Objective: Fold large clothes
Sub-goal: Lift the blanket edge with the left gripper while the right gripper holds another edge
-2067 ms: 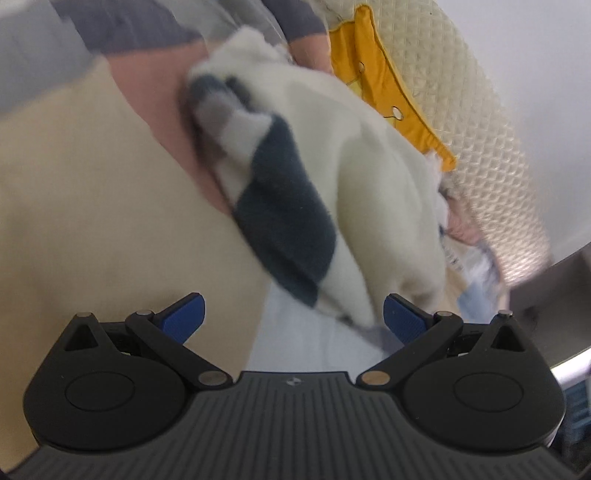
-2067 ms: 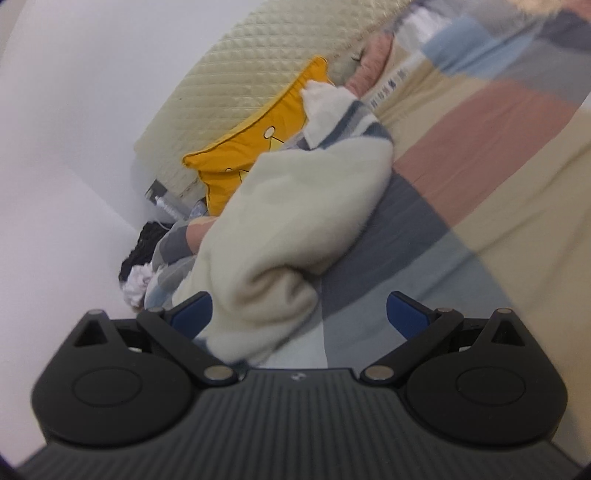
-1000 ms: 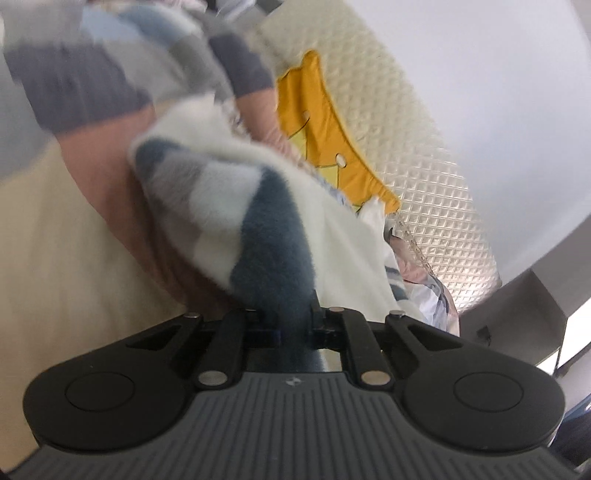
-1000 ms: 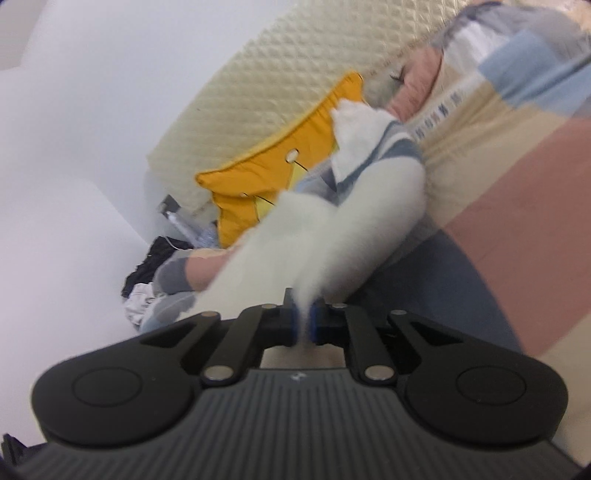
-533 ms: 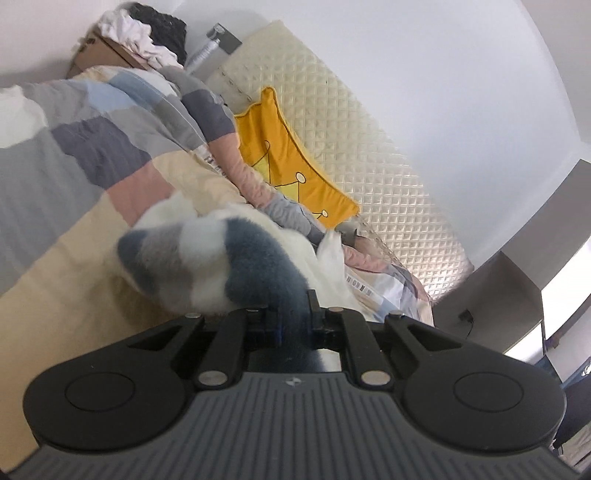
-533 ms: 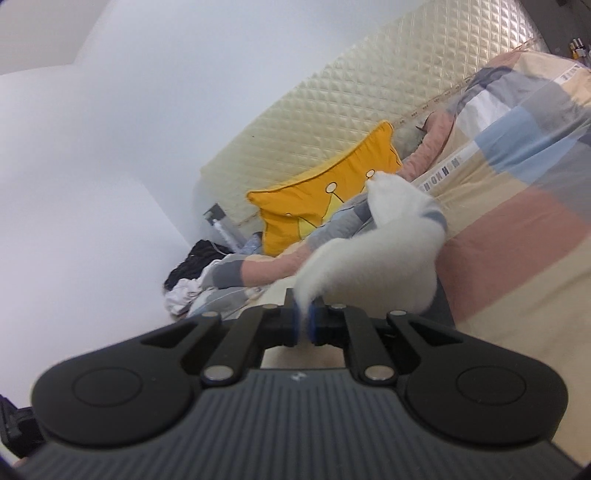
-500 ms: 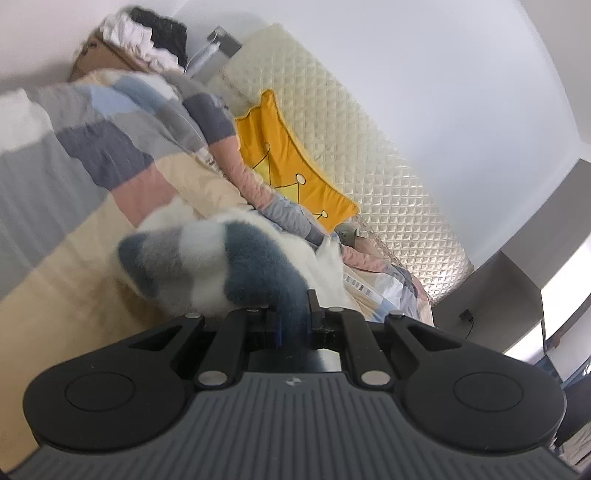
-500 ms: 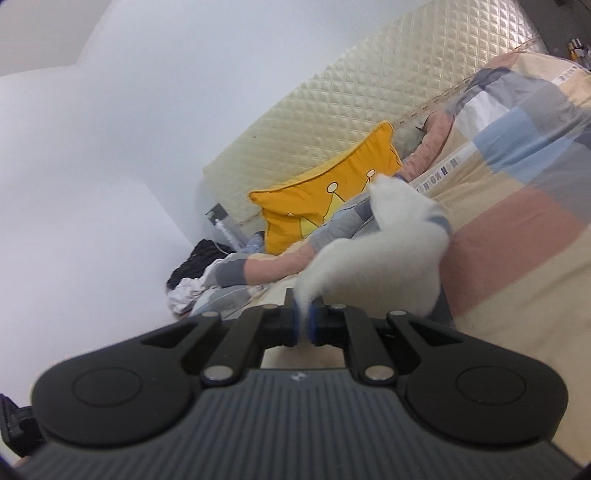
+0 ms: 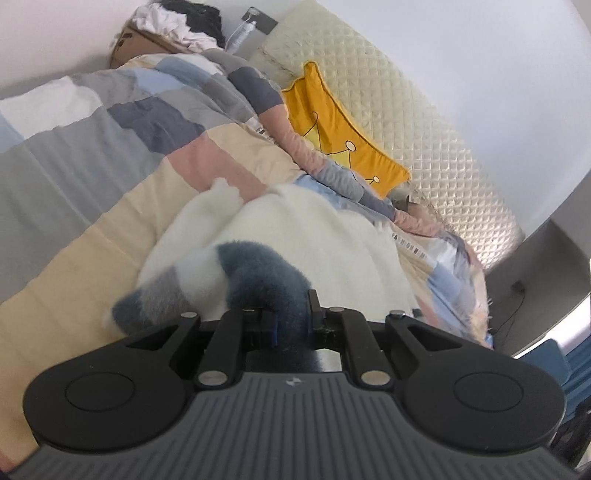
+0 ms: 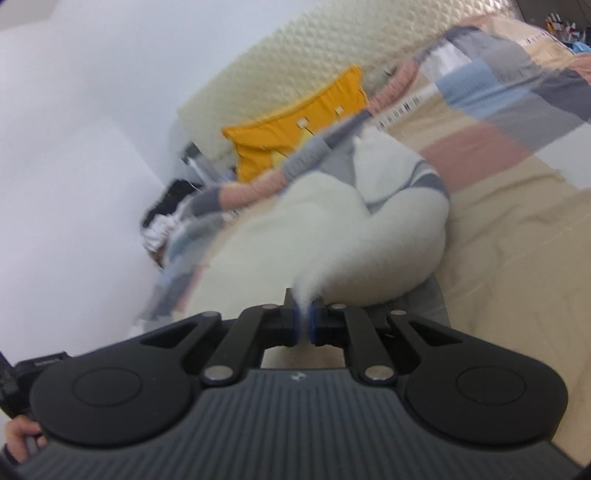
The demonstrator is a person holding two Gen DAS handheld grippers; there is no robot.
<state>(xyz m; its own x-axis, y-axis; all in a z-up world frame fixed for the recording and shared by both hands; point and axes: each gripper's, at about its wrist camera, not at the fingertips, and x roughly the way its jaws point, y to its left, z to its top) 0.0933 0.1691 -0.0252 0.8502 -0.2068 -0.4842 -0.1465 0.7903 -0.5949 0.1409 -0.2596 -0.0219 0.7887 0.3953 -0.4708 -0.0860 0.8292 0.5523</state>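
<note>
Left gripper (image 9: 291, 325): clenched on the dark-blue striped end of a fluffy cream garment (image 9: 314, 236). Right gripper (image 10: 303, 321): clenched on a cream edge of the same garment, lower centre of frame. Garment drapes onto a patchwork-quilted bed (image 9: 110, 155). Upper frame: yellow cushion (image 9: 332, 125) against padded headboard (image 9: 424, 122). Upper left: cardboard box (image 9: 136, 46) holding heaped clothes (image 9: 177, 18).

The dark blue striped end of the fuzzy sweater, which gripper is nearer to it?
Left. The left gripper is clamped on the dark blue striped end; the right gripper pinches a plain white part of the fuzzy sweater.
</note>
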